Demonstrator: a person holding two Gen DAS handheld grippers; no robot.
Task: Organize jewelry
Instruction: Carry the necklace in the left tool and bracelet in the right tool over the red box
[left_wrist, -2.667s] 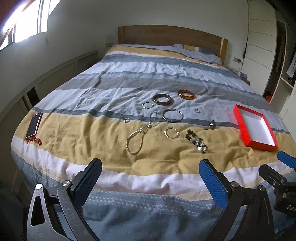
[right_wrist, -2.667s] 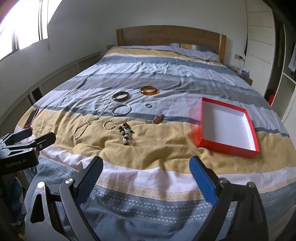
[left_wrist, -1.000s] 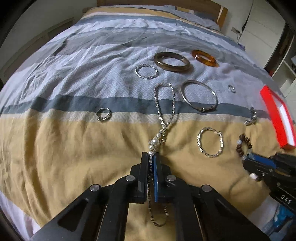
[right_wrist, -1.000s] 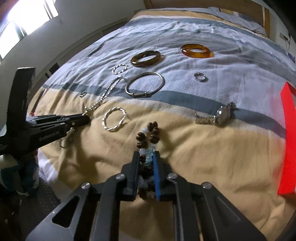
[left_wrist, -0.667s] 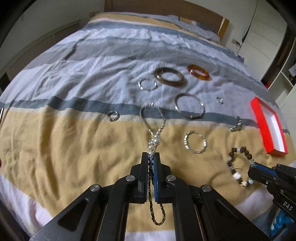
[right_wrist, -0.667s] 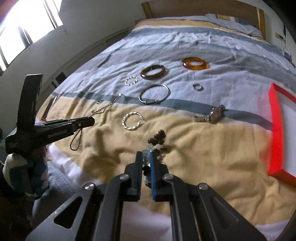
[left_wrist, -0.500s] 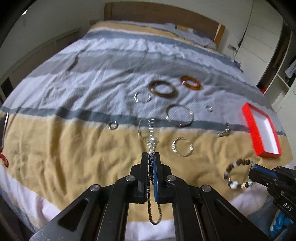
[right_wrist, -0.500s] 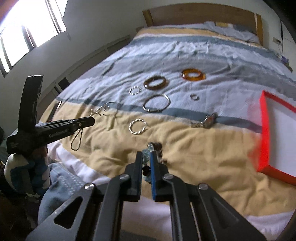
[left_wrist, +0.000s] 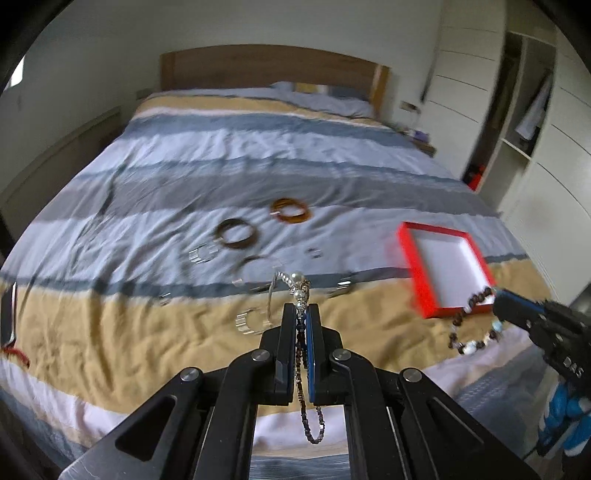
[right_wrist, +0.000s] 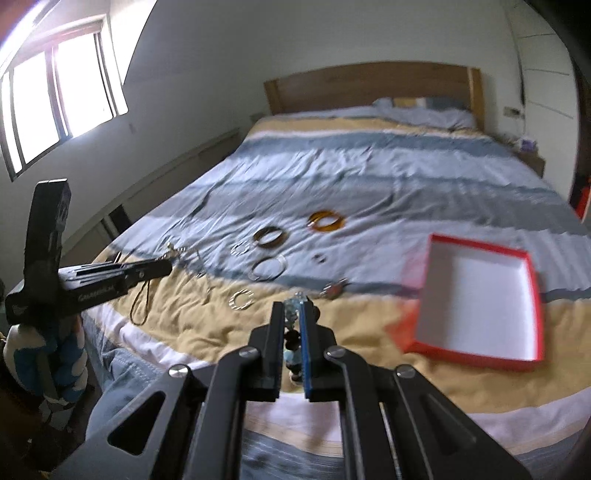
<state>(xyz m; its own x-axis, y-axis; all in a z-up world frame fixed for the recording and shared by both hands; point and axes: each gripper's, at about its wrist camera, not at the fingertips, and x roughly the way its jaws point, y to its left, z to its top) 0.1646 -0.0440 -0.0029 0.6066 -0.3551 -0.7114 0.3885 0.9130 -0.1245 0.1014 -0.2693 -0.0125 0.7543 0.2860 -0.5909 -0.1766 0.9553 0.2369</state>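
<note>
Holding both pieces clear of the striped bedspread (left_wrist: 184, 332), your left gripper (left_wrist: 301, 314) is clamped tight on the pearl necklace (left_wrist: 297, 280), its chain dangling below. Your right gripper (right_wrist: 291, 314) is pinched on the beaded bracelet (left_wrist: 474, 325), close to the red box (right_wrist: 476, 295). Bangles, including an amber bangle (right_wrist: 327, 220), lie on the bed.

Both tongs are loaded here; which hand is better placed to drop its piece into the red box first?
The right tongs: they grip the brown beaded bracelet, which already hangs by the shallow red box. The left tongs, holding the pearl chain necklace, are farther away.
</note>
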